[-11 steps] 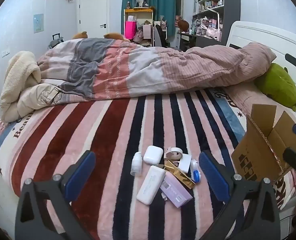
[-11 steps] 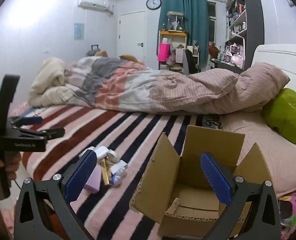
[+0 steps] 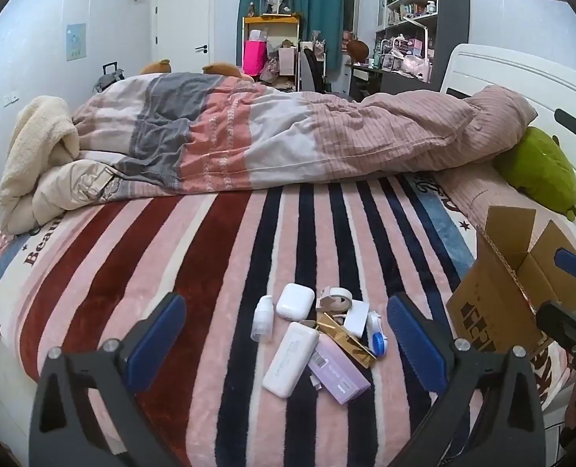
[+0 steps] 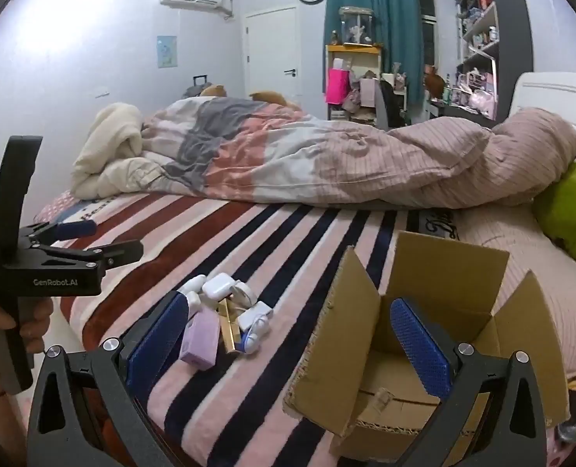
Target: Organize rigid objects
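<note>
While both grippers, left gripper [image 3: 287, 344] and right gripper [image 4: 289, 340], gape empty, cardboard box [image 4: 435, 334] sits near bed edge.

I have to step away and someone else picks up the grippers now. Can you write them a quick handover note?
Left gripper: open, empty, aimed down over the pile of small items on the striped blanket.
Right gripper: open, empty, in front of the cardboard box, which stands open beside the pile.
Done: nothing visibly packed; the box looks empty.
Left: move the items into the box.
</note>
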